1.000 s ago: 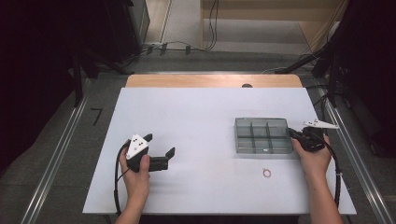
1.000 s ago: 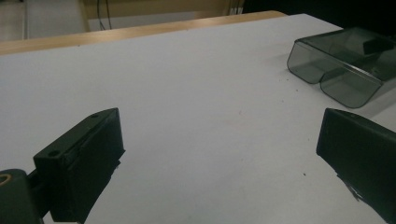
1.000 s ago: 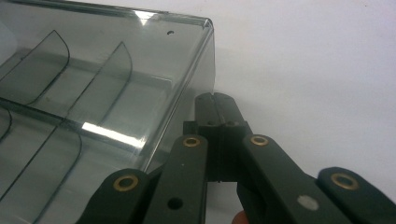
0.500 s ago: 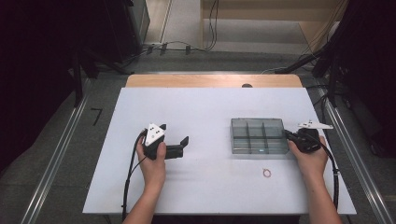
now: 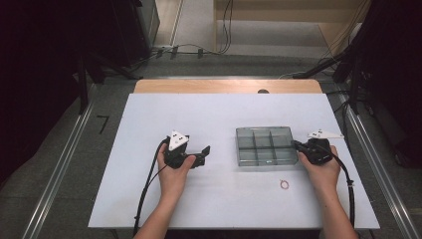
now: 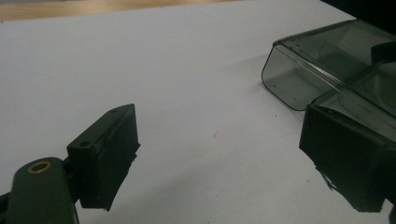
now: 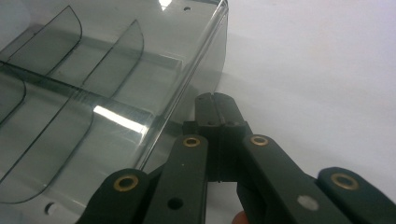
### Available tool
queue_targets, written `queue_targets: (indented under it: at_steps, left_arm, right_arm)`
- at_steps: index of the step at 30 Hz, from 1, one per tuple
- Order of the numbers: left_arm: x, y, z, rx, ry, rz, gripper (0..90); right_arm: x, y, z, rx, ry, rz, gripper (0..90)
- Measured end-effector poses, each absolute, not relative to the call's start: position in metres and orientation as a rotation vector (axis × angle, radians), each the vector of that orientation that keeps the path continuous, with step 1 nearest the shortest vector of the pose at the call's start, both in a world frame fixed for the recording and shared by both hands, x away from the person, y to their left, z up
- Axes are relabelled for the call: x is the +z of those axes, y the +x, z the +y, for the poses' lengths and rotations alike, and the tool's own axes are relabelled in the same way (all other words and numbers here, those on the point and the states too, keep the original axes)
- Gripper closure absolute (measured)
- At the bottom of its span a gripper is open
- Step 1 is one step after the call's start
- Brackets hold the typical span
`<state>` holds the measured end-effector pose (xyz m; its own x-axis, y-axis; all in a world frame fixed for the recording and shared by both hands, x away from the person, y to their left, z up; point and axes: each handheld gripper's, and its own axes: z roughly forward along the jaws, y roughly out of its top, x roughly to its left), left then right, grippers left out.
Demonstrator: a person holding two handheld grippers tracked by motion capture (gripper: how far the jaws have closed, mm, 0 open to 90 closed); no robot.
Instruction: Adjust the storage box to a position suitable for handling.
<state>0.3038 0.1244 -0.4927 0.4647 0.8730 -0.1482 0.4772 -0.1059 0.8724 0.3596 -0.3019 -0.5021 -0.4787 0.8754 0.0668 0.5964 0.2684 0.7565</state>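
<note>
One small ring [image 5: 284, 184] lies nearest me on the white desk [image 5: 224, 114], just in front of the tray's right front corner, apart from it. I can't make out its material.

Two claws. Left claw [image 5: 205, 154] is well to the left of the tray, jaws spread wide, nothing between them; in the left gripper view the tray's near corner sits beyond the right jaw. Right claw [image 5: 294, 145] is at the tray's right wall, jaws pressed together with nothing between them; in the right gripper view they lie just beside the clear wall, and I cannot tell whether they touch it.

One tray [image 5: 263, 130], smoky clear plastic, six compartments in two rows of three, all empty as far as I can see.

Beyond the tray: a wooden strip [image 5: 226, 86] along the desk's far edge, then cables [image 5: 199, 50] on the floor. Dark surroundings, hard to read.
</note>
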Motion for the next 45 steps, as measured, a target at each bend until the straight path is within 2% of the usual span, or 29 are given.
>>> queue_targets:
  at_steps: [1,3,7,13,14,15,18,31,45]
  left_arm:
    - [-0.494,0.305,0.123,0.509,1.758,1.169,19.2]
    - [-0.495,0.306,0.121,0.498,1.763,1.196,22.2]
    - [-0.498,0.307,0.117,0.448,1.773,1.219,40.7]
    - [-0.502,0.310,0.108,0.375,1.804,1.223,59.9]
    - [-0.502,0.310,0.106,0.366,1.810,1.224,65.8]
    - [-0.503,0.310,0.104,0.360,1.811,1.230,65.8]
    - [-0.504,0.309,0.100,0.344,1.827,1.229,73.7]
    - [-0.508,0.307,0.098,0.336,1.848,1.292,89.3]
    - [-0.506,0.303,0.110,0.334,1.851,1.316,90.0]
  right_arm:
    - [-0.502,0.359,-0.296,1.060,1.334,2.188,88.1]
    - [-0.502,0.359,-0.295,1.064,1.333,2.192,88.2]
    - [-0.502,0.357,-0.286,1.075,1.322,2.215,88.2]
    - [-0.501,0.356,-0.275,1.089,1.282,2.247,88.2]
    - [-0.500,0.355,-0.271,1.097,1.273,2.253,88.2]
    - [-0.500,0.355,-0.271,1.097,1.273,2.253,88.2]
    - [-0.498,0.352,-0.264,1.103,1.253,2.272,88.1]
    - [-0.497,0.344,-0.245,1.136,1.216,2.322,88.1]
    - [-0.494,0.332,-0.227,1.113,1.153,2.372,88.1]
